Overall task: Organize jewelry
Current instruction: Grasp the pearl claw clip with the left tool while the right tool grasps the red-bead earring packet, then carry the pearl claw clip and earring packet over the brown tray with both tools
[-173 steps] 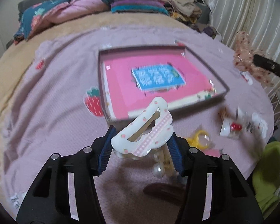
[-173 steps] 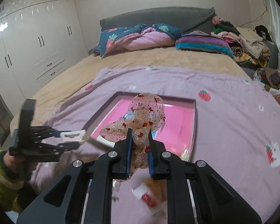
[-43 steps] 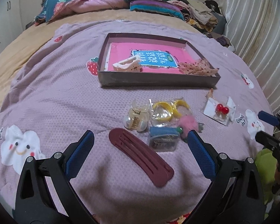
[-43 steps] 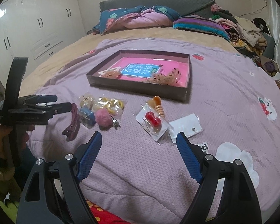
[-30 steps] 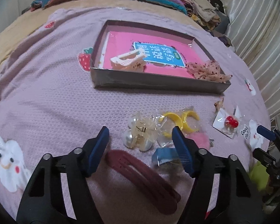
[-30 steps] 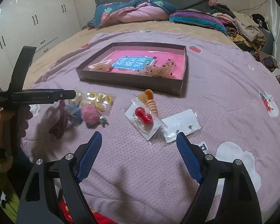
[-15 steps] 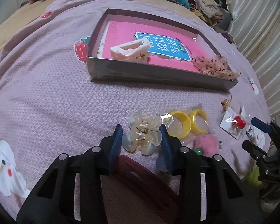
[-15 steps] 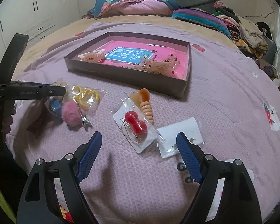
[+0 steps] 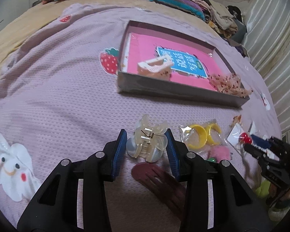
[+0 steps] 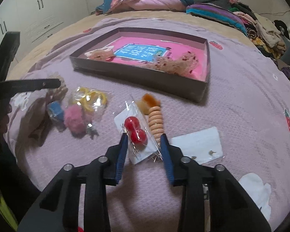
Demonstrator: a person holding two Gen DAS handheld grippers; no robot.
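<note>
**Grippers closed on hair clip and earring packet**

Maroon barrette (image 9: 160,181) partly hidden behind left gripper (image 9: 146,145). Translucent claw clip (image 9: 147,142), glossy with wire spring, pinched between blue pads, resting on waffle-knit lilac bedspread (image 9: 58,100). Right gripper (image 10: 144,145), pitched downward, jaws just narrowed onto crinkled clear packet of red ball earrings (image 10: 136,131). Shallow grey box (image 10: 145,77) beyond.

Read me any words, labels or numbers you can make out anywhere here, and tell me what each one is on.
Blue label on the pink sheet in the box: large white Chinese characters, too blurred and partly hidden to read.
Green mark at the blue label's corner: too small to read.
Right gripper: small lettering on its black body, unreadable.
Nothing else carries readable text.
</note>
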